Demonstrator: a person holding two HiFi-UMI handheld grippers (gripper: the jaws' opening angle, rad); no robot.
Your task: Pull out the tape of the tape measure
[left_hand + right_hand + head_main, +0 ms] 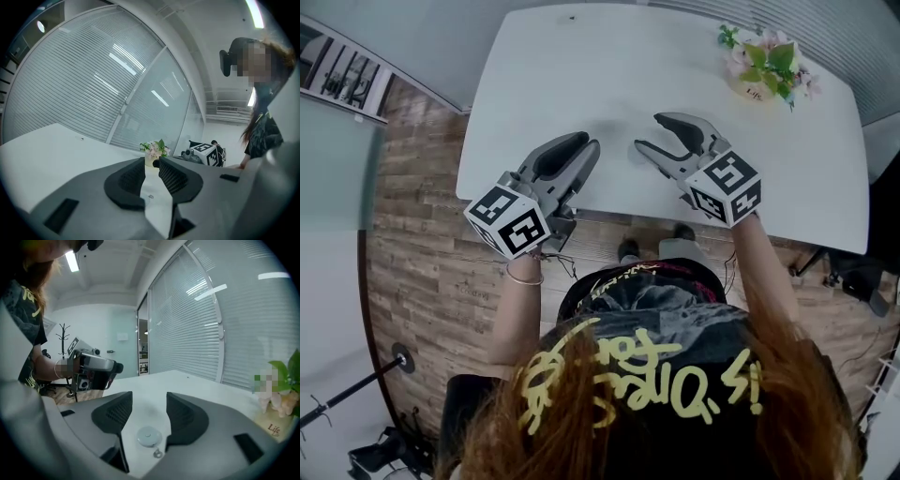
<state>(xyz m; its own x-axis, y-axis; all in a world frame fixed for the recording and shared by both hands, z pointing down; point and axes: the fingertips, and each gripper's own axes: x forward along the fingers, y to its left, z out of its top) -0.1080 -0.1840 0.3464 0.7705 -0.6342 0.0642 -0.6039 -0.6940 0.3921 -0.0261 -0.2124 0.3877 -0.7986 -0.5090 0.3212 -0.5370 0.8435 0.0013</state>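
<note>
The tape measure (148,436) is a small round white disc with a metal ring tab, lying flat on the white table (581,66). It shows only in the right gripper view, low in the gap between the jaws and apart from both. My right gripper (149,397) hovers above it, open wide and empty, tilted a little downward; in the head view it (650,131) is right of centre near the table's front. My left gripper (584,142) is held level to its left, jaws parted by a narrow gap (152,161) with nothing between them.
A small pot of pink flowers (764,66) stands at the table's back right. The table's front edge runs just under both grippers, with wooden floor below. Glass walls with blinds stand behind the table. A tripod leg (356,384) is on the floor at the left.
</note>
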